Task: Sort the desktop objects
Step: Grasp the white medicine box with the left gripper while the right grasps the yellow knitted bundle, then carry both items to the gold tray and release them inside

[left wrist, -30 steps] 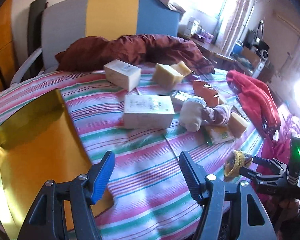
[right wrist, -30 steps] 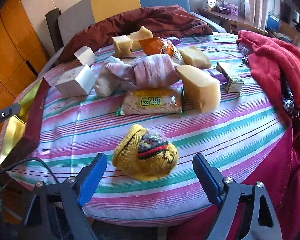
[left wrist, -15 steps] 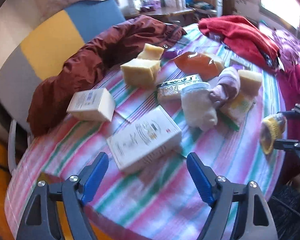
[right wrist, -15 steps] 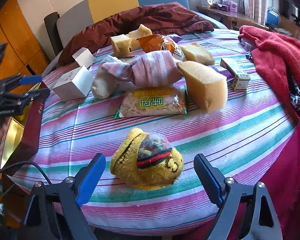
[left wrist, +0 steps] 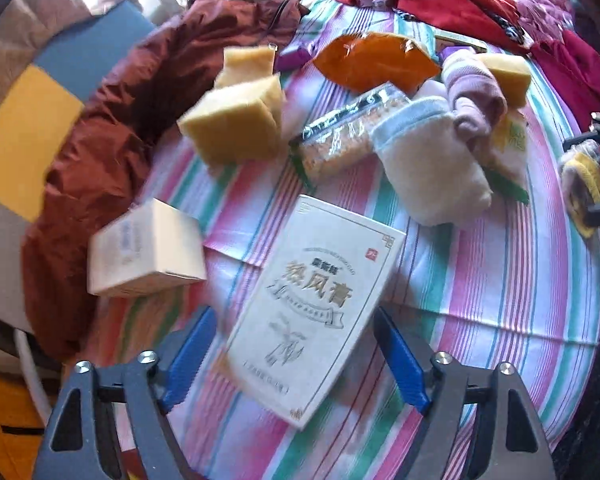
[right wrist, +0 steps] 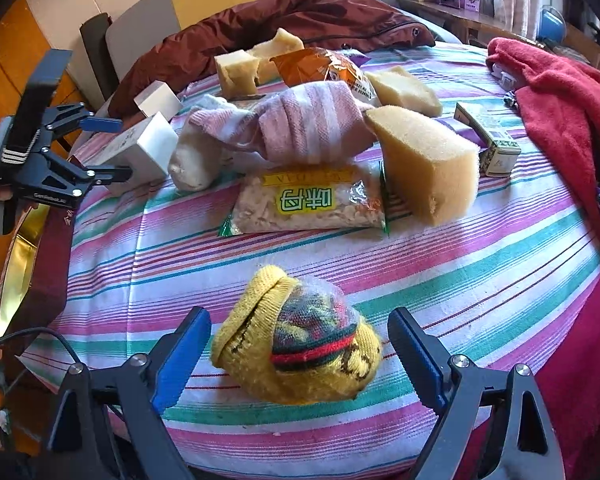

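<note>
A flat white box with gold lettering (left wrist: 312,312) lies on the striped tablecloth (left wrist: 480,280). My left gripper (left wrist: 296,356) points steeply down over it. Its jaws are closing, the box sits between the blue pads (left wrist: 188,356), and a thin gap remains on each side. In the right wrist view the same gripper (right wrist: 118,148) straddles that box (right wrist: 144,152) at the table's left. A rolled yellow knit sock (right wrist: 300,344) lies near the front edge between the pads of my right gripper (right wrist: 298,356), which stands open around it without squeezing.
Mid-table is crowded with sponges (right wrist: 428,160), a pink sock (right wrist: 308,124), a cream sock (left wrist: 428,168), snack packets (right wrist: 312,200), an orange bag (left wrist: 372,60) and small boxes (left wrist: 148,252). A gold tray (right wrist: 16,264) sits off the left edge. A red cloth (right wrist: 560,100) drapes the right.
My left gripper swung from beside the gold tray to over the flat white box, rolled and sank until the box lay between its jaws. The right gripper lowered slightly around the yellow sock.
</note>
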A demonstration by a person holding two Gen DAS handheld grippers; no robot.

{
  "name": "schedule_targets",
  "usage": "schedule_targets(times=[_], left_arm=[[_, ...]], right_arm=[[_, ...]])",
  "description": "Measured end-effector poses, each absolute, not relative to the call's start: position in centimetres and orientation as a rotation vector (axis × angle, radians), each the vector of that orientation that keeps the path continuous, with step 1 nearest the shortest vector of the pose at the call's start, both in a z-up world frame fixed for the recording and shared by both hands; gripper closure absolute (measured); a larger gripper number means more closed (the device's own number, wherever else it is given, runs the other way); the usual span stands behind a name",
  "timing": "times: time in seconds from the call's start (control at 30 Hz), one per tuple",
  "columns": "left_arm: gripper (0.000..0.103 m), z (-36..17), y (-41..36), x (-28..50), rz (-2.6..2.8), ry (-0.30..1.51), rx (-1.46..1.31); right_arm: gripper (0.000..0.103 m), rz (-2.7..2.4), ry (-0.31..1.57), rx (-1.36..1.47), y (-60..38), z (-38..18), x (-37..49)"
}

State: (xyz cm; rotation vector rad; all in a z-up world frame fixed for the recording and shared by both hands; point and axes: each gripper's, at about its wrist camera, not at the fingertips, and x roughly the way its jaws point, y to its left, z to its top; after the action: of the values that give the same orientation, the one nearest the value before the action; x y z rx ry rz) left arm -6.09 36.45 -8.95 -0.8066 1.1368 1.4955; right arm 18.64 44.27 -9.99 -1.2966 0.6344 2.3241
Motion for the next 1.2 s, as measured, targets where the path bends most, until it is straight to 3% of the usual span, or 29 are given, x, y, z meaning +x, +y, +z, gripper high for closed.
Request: schedule_targets(times=[0.13,0.27,0.4,0.47,0.57,0.83,1.2], left_arm=[[0.048,-9.0,36.0,-6.4,1.532,0.978,-0.911],[0.052,-8.7,34.7,-5.9,1.633,0.848,-0.974],[0.052,-7.9,33.4,-4.9,1.725,0.781,-1.01],[0.052,-7.2,32.7,-4.2,1.786,0.757,-1.027],[0.052,-5.4,31.0,-2.9,1.856,0.644,-1.023],[0.052,-2.1,26.6,-1.9,1.99,0.383,-1.066],[0.052,-0.8,17.8,-1.9,2.228,0.172,-1.116]], right_arm=[[0.013,2.31,0.631,-1.307,44.5,-10.1,18.3],[0.013,2.303,0.641,-1.322,44.6,-10.4,18.2],[0.021,2.299,0.64,-1.313,44.4,-10.5,18.5],[0.036,2.303,0.623,-1.302,44.3,-10.4,18.8],[0.043,2.311,0.597,-1.289,44.1,-10.3,19.0],[0.046,2.34,0.547,-1.268,43.1,-9.5,19.2],[0.046,2.574,0.381,-1.23,37.9,-5.3,14.4]])
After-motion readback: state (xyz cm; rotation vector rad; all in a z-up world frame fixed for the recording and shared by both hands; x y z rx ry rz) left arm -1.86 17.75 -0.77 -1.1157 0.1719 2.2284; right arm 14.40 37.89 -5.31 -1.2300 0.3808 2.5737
